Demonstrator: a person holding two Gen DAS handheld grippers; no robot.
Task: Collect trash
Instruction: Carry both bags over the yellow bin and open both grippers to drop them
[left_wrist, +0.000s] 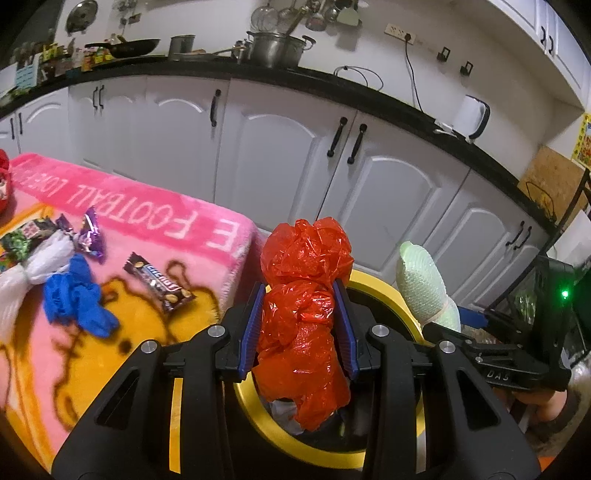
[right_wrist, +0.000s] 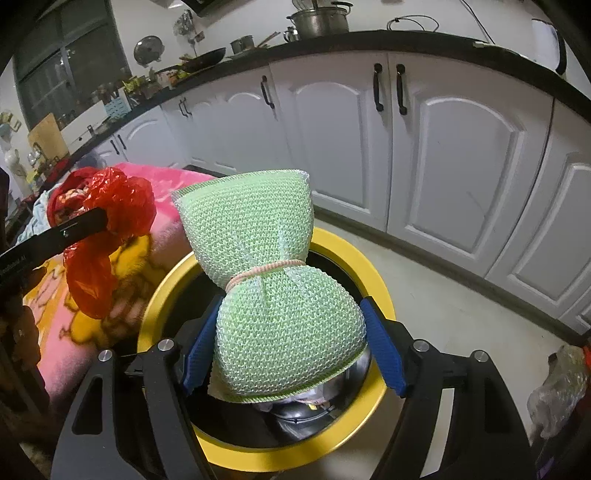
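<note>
Left gripper (left_wrist: 300, 325) clamping a crumpled red plastic bag (left_wrist: 304, 295), right gripper (right_wrist: 291, 347) pinching a green mesh scrubber (right_wrist: 273, 295), both hanging over the yellow-rimmed bin (right_wrist: 373, 280)

Crumpled red plastic bag (left_wrist: 304, 310) and tied green mesh scrubber (right_wrist: 273, 295), both above yellow-rimmed bin (right_wrist: 373, 284)

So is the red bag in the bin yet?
Not yet. The red bag is pinched between the left gripper's fingers, hanging above the yellow bin's opening.

Left tongs (left_wrist: 300, 321) clamp red plastic bag (left_wrist: 304, 295) above yellow-rimmed bin (left_wrist: 384, 291); wrappers (left_wrist: 162, 286) on pink blanket (left_wrist: 147, 229).
</note>
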